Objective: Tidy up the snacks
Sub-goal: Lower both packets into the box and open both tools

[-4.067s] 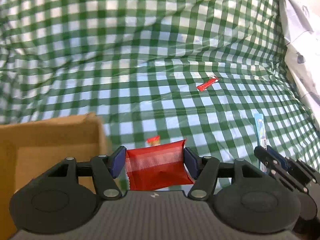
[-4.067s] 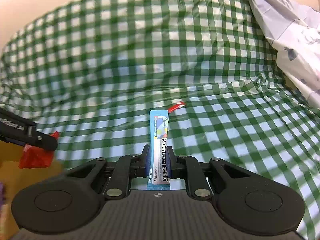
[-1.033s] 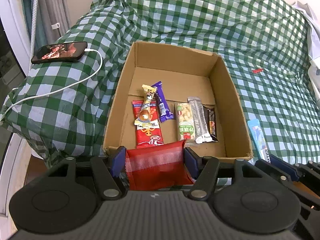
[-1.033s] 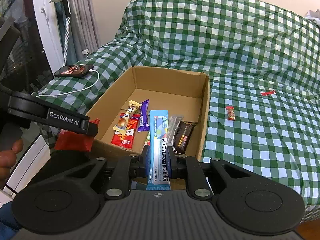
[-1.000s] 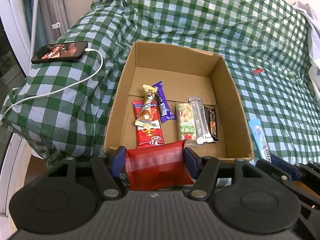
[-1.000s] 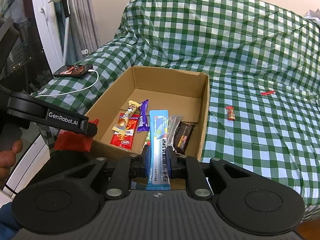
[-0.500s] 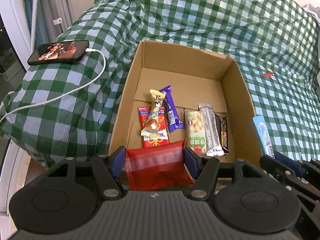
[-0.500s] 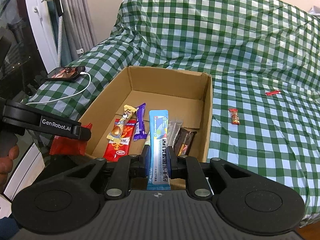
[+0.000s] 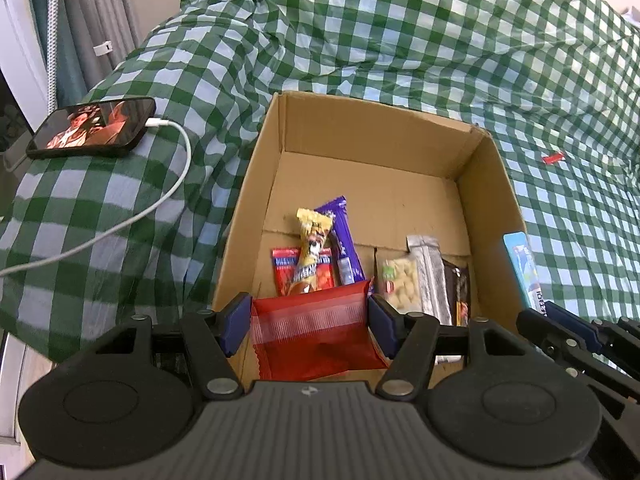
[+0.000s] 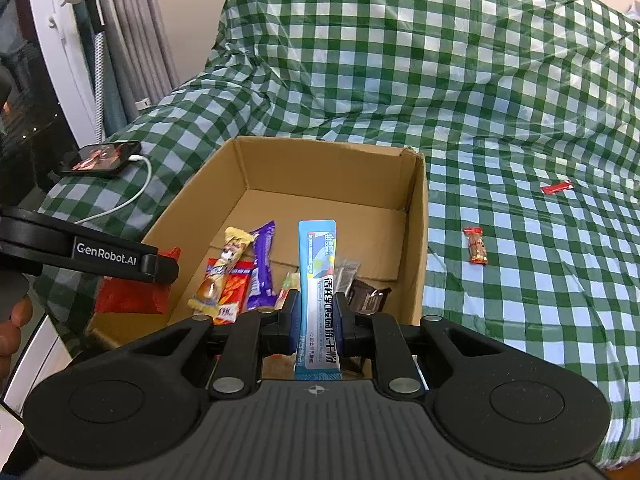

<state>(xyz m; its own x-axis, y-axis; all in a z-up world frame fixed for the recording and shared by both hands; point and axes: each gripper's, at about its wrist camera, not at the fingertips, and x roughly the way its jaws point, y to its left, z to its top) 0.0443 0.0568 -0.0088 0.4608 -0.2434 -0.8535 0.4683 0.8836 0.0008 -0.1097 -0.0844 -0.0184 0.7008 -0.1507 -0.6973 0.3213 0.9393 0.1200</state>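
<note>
Snacks gripped in both claws at the near edge of the box
Left gripper (image 9: 310,318) clamps the red packet (image 9: 316,340) at the near left corner of the cardboard box (image 9: 372,128); right gripper (image 10: 317,322) pinches the blue stick sachet (image 10: 319,300) over the near wall. Letting go too soon would likely drop either outside, or onto the snack row (image 9: 368,268); two wrappers (image 10: 476,246) lie beyond on the checked cloth (image 10: 440,60)

Both wrist views look down into the cardboard box (image 9: 256,200).
</note>
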